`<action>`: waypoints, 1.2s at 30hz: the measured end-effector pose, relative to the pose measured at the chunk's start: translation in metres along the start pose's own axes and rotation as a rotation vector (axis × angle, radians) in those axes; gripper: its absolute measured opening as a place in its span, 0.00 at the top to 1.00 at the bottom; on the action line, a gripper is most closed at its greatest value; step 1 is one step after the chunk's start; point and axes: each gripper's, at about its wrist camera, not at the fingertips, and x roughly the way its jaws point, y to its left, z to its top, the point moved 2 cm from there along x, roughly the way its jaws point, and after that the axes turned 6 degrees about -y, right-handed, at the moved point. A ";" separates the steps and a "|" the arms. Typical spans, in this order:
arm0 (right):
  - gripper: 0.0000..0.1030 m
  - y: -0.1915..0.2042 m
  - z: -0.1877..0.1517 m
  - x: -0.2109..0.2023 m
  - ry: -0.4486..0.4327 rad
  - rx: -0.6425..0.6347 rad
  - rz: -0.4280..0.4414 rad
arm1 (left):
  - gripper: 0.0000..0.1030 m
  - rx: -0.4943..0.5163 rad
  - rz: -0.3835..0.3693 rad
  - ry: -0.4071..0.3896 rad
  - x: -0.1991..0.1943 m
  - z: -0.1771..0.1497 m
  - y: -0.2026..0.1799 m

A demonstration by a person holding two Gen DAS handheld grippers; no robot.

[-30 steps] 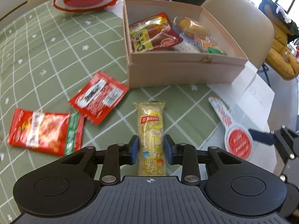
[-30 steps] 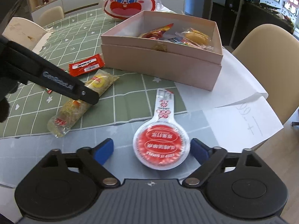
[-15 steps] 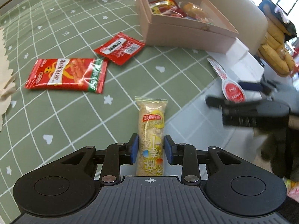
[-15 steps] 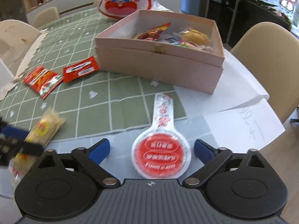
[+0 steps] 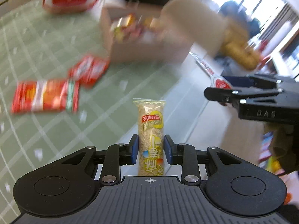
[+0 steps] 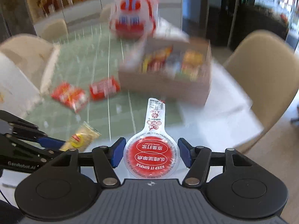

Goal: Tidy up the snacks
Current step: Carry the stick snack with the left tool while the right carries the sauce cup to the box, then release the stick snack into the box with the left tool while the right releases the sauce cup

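Note:
My left gripper (image 5: 151,149) is shut on a yellow rice-bar packet (image 5: 151,128) and holds it above the table; the packet also shows in the right wrist view (image 6: 80,140). My right gripper (image 6: 151,154) is shut on a round red-lidded snack pack with a long tab (image 6: 152,149), lifted off the table; it also shows in the left wrist view (image 5: 218,82). The pink snack box (image 6: 164,85) holds several packets and stands ahead, blurred. It appears in the left wrist view (image 5: 145,50) too.
Two red packets (image 5: 44,97) (image 5: 88,71) lie on the green checked tablecloth (image 5: 37,46). A red and white character bag (image 6: 133,21) stands behind the box. White paper (image 6: 220,115) lies at the table's right edge. Beige chairs (image 6: 265,74) surround the table.
Both grippers have lifted and moved toward the box, each with its snack. My right gripper closed on the red-lidded pack, which has left the table. The views are now motion-blurred.

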 end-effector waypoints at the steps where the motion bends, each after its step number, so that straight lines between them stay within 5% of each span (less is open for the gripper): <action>1: 0.40 -0.002 0.012 -0.011 -0.037 -0.012 -0.009 | 0.67 0.010 -0.021 -0.055 -0.013 0.019 -0.005; 9: 0.40 -0.036 0.147 -0.071 -0.315 -0.033 -0.054 | 0.67 0.034 -0.026 -0.365 -0.051 0.157 -0.023; 15: 0.40 -0.074 0.198 -0.042 -0.333 0.021 -0.092 | 0.67 -0.074 0.029 -0.277 0.041 0.213 0.005; 22: 0.40 -0.107 0.178 0.040 -0.162 0.073 -0.082 | 0.68 -0.199 0.046 -0.102 0.152 0.186 0.048; 29: 0.40 -0.100 0.148 0.125 0.006 0.076 -0.007 | 0.68 -0.305 0.069 -0.262 0.101 0.183 0.068; 36: 0.40 -0.068 0.117 0.187 0.099 -0.018 0.075 | 0.68 -0.508 0.265 -0.238 0.054 0.102 0.113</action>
